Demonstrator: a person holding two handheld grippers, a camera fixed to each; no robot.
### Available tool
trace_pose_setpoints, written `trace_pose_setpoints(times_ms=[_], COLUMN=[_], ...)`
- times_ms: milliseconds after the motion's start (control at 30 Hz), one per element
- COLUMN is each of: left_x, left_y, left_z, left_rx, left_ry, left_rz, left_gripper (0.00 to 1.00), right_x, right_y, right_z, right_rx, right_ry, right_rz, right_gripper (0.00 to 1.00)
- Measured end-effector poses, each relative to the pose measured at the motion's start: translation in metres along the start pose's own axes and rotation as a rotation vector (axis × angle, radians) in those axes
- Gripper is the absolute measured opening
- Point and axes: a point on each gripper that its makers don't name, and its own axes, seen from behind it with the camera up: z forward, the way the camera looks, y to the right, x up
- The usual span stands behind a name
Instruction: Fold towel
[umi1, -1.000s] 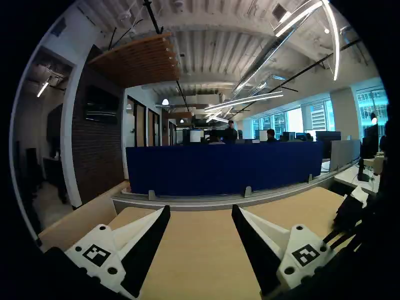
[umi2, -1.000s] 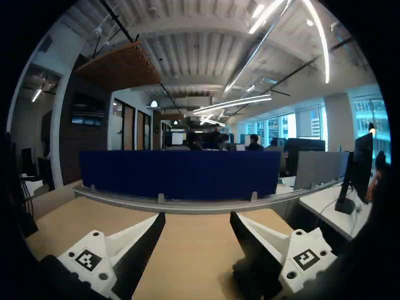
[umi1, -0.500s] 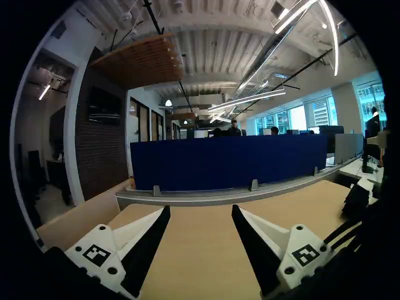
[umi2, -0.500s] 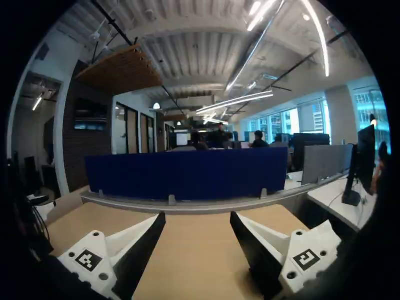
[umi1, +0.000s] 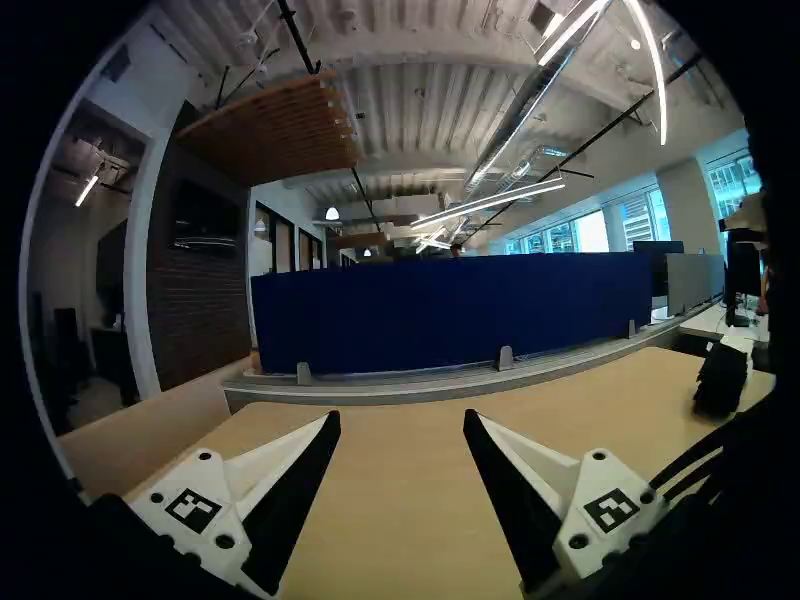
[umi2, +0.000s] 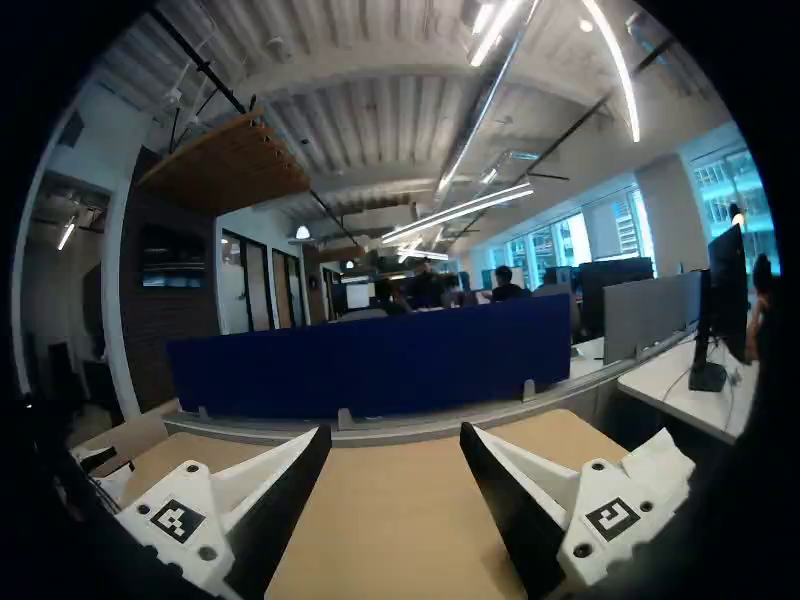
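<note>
left hand-held gripper (umi1: 401, 414), right hand-held gripper (umi2: 394, 429), both spread, over table (umi1: 400, 530)

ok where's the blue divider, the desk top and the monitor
blue divider (umi1: 450, 310), left gripper view, middle of its front panel
desk top (umi1: 400, 470), left gripper view, bare wood near its middle
monitor (umi2: 727, 295), right gripper view, its dark panel above the stand

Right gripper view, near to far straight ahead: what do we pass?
right gripper, fingers apart with nothing between them → wooden table → grey rail along the table's far edge → blue divider → people behind the divider
</note>
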Motion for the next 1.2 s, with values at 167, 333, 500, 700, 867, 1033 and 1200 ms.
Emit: trace_pose_setpoints(times_ms=[167,333,500,700,867,1033,1200], left_x=[-0.024,-0.044,-0.064,-0.081,-0.091,-0.094,-0.094], left_y=[0.004,0.005,0.006,0.005,0.005,0.003,0.004], left_z=[0.002,0.002,0.001,0.000,-0.001,-0.001,-0.003], left_rx=[0.006,0.015,0.022,0.032,0.035,0.034,0.029], left_ry=[-0.006,-0.009,-0.005,-0.005,-0.009,-0.013,-0.002], left_rz=[-0.011,-0.007,0.006,-0.017,-0.016,-0.022,-0.048], left_gripper=[0.91,0.91,0.91,0.91,0.91,0.91,0.91], right_x=[-0.006,-0.013,-0.023,-0.033,-0.037,-0.037,-0.034], right_y=[0.007,0.011,0.011,0.012,0.016,0.023,0.025], right_z=[0.004,0.006,0.009,0.010,0.009,0.008,0.004], right_rx=[-0.010,-0.008,-0.005,-0.002,-0.011,-0.024,-0.026], right_ry=[0.013,0.022,0.024,0.024,0.025,0.028,0.028], right_rz=[-0.008,-0.022,-0.034,-0.050,-0.041,-0.030,-0.034], right_gripper=[1.00,1.00,1.00,1.00,1.00,1.00,1.00])
